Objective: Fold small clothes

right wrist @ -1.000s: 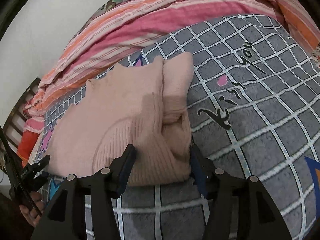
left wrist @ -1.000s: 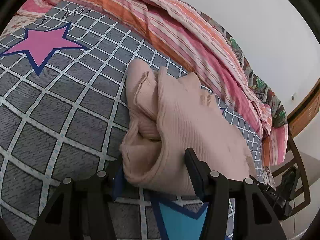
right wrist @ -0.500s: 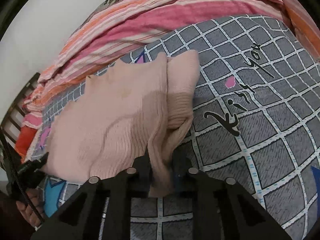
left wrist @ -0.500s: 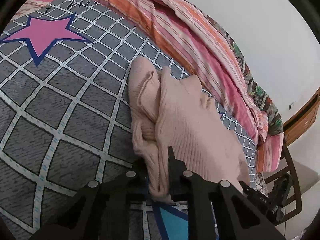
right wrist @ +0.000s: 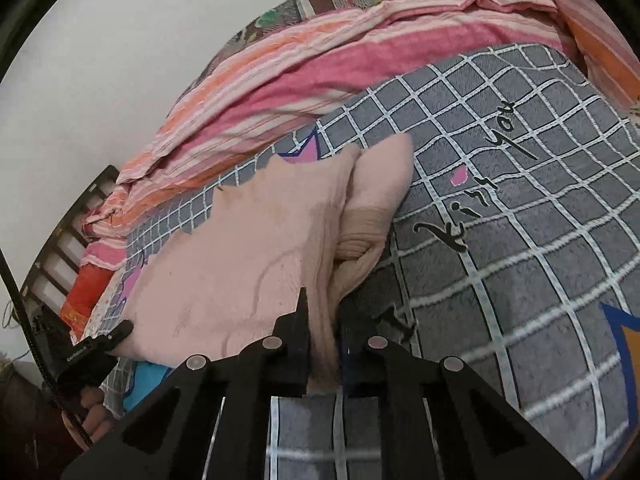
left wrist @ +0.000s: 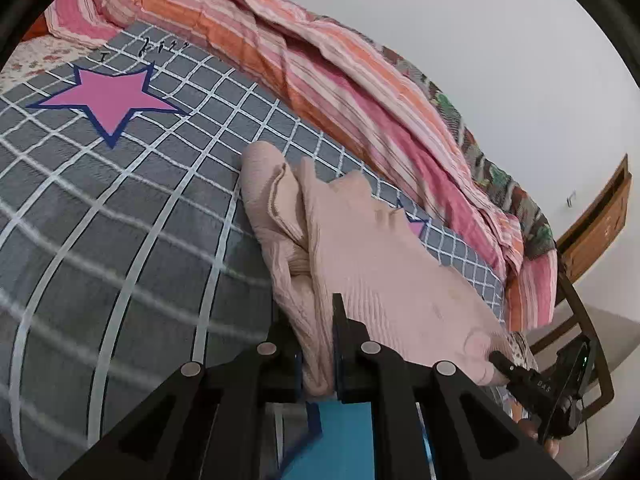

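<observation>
The pink knitted garment (left wrist: 384,264) lies on the grey checked bedspread (left wrist: 120,240), in front of the striped quilt (left wrist: 320,60). Both tools have just closed: the left tool (left wrist: 318,344) and right tool (right wrist: 324,340) each pinch the garment's near hem. The next move is probably to carry that hem toward the quilt. The pinched corners are hidden, and blur softens the bedspread.

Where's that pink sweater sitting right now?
The pink sweater lies on the grey checked bedspread in front of the striped quilt, its near edge pinched at either corner by the left gripper and right gripper.
</observation>
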`<state>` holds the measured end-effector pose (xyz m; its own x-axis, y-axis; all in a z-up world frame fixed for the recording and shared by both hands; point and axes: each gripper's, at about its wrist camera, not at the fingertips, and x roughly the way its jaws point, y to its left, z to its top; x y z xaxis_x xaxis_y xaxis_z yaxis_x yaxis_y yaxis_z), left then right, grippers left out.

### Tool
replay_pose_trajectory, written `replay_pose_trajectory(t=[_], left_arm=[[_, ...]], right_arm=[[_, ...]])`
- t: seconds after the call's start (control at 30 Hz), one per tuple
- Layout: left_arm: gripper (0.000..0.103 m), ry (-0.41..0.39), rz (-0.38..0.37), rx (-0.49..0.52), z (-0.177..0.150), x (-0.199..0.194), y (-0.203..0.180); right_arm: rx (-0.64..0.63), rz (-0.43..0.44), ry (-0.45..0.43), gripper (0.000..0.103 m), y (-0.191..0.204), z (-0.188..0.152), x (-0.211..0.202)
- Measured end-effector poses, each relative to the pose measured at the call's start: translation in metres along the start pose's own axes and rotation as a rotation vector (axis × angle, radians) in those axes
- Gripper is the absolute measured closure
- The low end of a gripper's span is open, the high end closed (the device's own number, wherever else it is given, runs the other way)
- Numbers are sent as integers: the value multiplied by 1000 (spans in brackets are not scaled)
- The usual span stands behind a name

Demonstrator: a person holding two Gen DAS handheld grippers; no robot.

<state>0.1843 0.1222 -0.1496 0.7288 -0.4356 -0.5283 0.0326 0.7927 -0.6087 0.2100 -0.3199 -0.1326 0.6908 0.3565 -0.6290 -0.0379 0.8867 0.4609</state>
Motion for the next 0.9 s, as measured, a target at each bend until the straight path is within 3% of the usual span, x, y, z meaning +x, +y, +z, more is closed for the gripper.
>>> replay_pose_trajectory(t=[0.27, 0.33, 0.43, 0.5, 0.63, 0.8, 0.9], left_arm=[[91, -8, 11, 42, -42, -43, 7], [80, -34, 51, 61, -41, -49, 6], [57, -116, 167, 137, -32, -61, -1], [54, -144, 157, 161, -22, -66, -4], [54, -118, 137, 186, 7, -55, -22], [53, -94, 118, 265, 48, -19, -57], [53, -82, 160, 300, 63, 6, -69]], right_arm=[[-63, 18, -23, 92, -4, -49, -45], [-98, -16, -30, 88, -2, -58, -49], [-163, -84, -72, 70, 2, -63, -57], [-179, -61, -100, 65, 2, -61, -66], [-185, -37, -127, 62, 12, -41, -69], [-166, -67, -106, 62, 31, 4, -42], [-162, -90, -97, 62, 37, 32, -20]])
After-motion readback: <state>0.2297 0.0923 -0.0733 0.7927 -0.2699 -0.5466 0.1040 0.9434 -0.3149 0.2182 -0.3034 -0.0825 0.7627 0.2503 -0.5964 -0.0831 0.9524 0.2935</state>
